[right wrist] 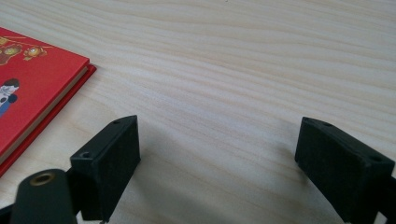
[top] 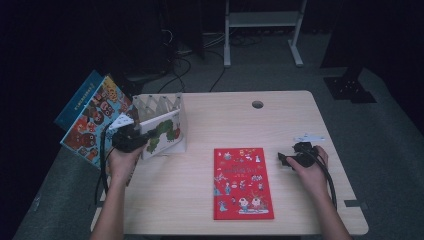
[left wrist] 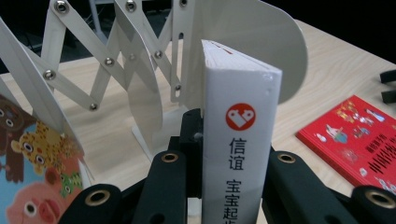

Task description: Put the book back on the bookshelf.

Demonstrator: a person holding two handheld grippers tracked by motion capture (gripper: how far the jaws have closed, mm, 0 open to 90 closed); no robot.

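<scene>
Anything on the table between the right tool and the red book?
Nothing: bare wood between the right tool and the red book in the high view; the right gripper view shows the same bare stretch.

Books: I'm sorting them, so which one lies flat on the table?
The red book lies flat near the right tongs. The white caterpillar book stands in the rack, and the others lean at its left.

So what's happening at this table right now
A person is shelving picture books. The left gripper is shut on a white book, holding it upright by the spine at the white folding rack, where colourful books lean at the far left end. The right gripper rests open over the bare wooden table, beside a red book lying flat.
</scene>
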